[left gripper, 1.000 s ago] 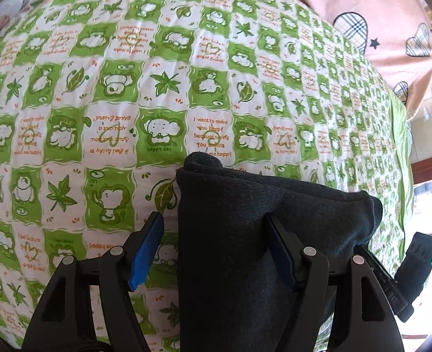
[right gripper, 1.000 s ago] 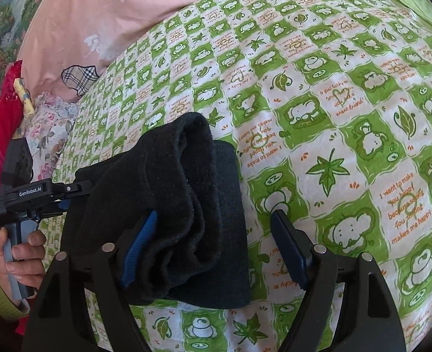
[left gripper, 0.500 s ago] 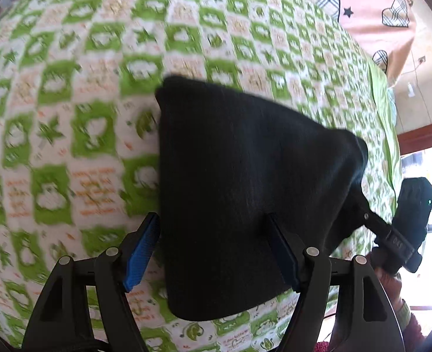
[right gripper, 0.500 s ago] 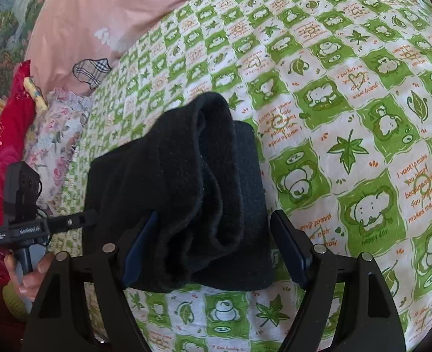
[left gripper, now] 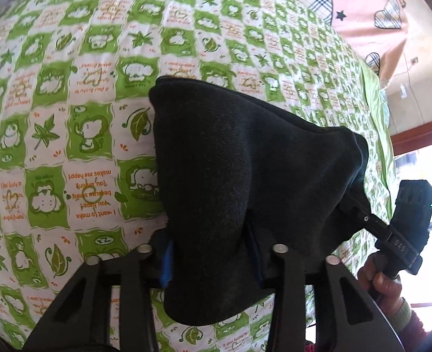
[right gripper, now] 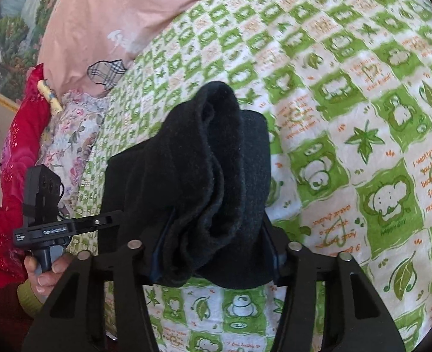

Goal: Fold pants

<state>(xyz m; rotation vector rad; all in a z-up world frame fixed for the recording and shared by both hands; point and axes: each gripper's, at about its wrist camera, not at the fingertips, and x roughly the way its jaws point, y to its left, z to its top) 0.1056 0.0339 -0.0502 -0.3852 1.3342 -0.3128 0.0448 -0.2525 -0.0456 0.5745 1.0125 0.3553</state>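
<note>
The folded black pants [left gripper: 245, 176] hang as a thick bundle above the green-and-white checked bedspread [left gripper: 69, 117]. My left gripper [left gripper: 210, 255] is shut on one end of the bundle, its blue pads pressed into the cloth. My right gripper [right gripper: 216, 249] is shut on the other end, where the pants [right gripper: 210, 176] show several stacked layers. Each gripper shows in the other's view, held by a hand: the right one [left gripper: 403, 228] at the far right, the left one [right gripper: 49, 217] at the far left.
The bedspread [right gripper: 362, 117] fills most of both views. A pink quilt with plaid hearts [left gripper: 362, 8] lies at the head of the bed, also in the right wrist view [right gripper: 122, 23]. A floral pillow [right gripper: 69, 146] and red fabric [right gripper: 19, 146] lie beside it.
Both grippers have closed on the pants, which lay between open jaws a second ago. The bundle has risen off the bedspread and now hangs between them.
</note>
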